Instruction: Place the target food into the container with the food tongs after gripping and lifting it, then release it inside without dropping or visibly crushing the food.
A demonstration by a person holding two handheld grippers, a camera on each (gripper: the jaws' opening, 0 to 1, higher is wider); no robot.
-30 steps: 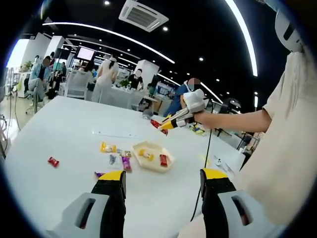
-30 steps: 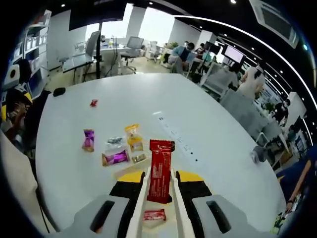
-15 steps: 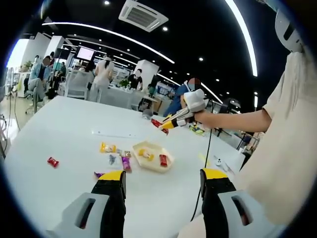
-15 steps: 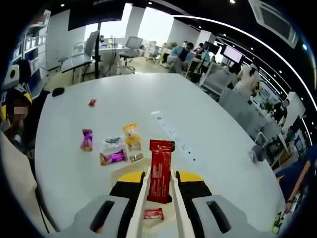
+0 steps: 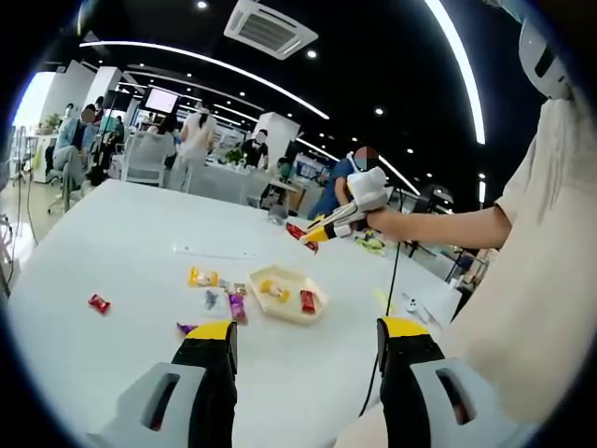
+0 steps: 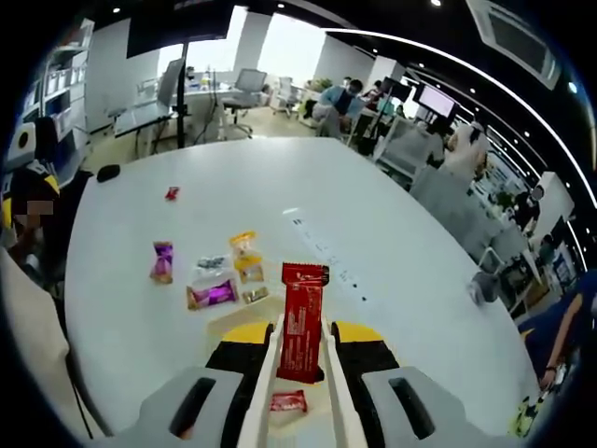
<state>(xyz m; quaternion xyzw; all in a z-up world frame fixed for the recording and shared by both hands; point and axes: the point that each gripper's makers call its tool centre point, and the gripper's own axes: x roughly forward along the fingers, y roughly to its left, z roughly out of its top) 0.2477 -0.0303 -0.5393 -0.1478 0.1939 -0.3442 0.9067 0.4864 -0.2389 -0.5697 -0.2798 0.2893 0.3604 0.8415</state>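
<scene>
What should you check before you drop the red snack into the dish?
1. Red snack bar held between the tongs of the right hand-held gripper: ok.
2. Bar looks uncrushed: ok.
3. Bar above the cream dish: ok, the dish sits under the tongs in the right gripper view.
4. Room left in the dish: ok, though a red candy already lies there.
5. Bar low enough to release gently: not ok, it is well above the dish.
6. Left hand-held gripper clear of the dish: ok.

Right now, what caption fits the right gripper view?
Tongs in the right tool hold a red snack bar above the container.
</scene>
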